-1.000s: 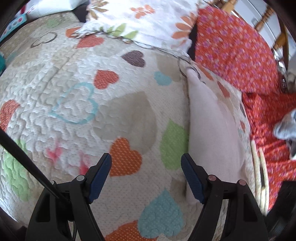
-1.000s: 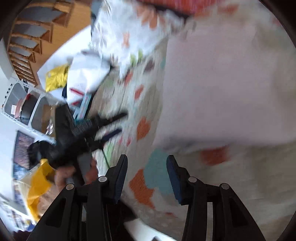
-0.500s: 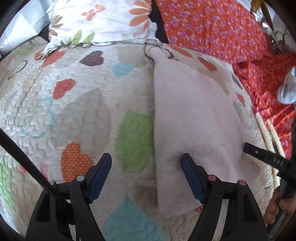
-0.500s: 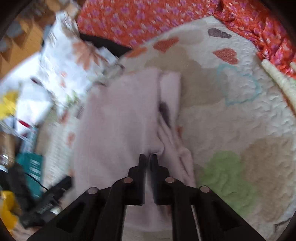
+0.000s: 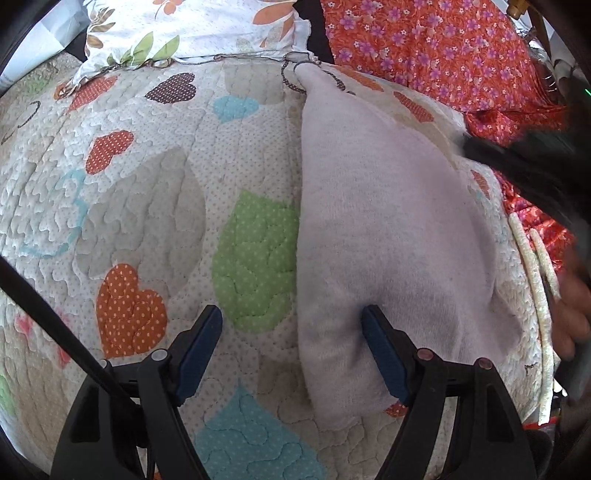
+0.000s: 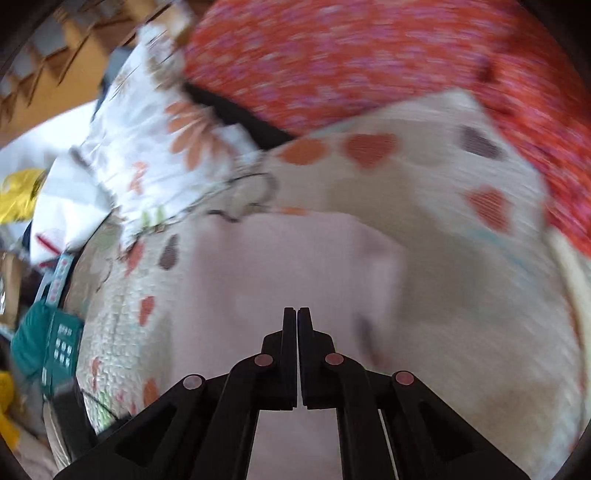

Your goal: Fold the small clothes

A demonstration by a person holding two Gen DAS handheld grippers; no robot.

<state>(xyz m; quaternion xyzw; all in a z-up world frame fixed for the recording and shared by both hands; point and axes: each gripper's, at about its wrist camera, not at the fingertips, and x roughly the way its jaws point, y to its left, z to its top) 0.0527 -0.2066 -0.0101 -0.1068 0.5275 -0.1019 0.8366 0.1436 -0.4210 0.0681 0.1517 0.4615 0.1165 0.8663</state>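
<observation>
While the left gripper sits released, one finger touches the cloth on the quilt. Right gripper is clenched over the cloth; whether it's pinching fabric, can't tell.

Pale pink fleecy garment, plain. Beneath it, cream quilted bedspread with multicoloured dotted hearts. Beyond the garment: white pillow with orange flowers; red cloth with purple florets.

The right tongs have closed (fingers pressed together) and moved over the pale pink cloth
</observation>
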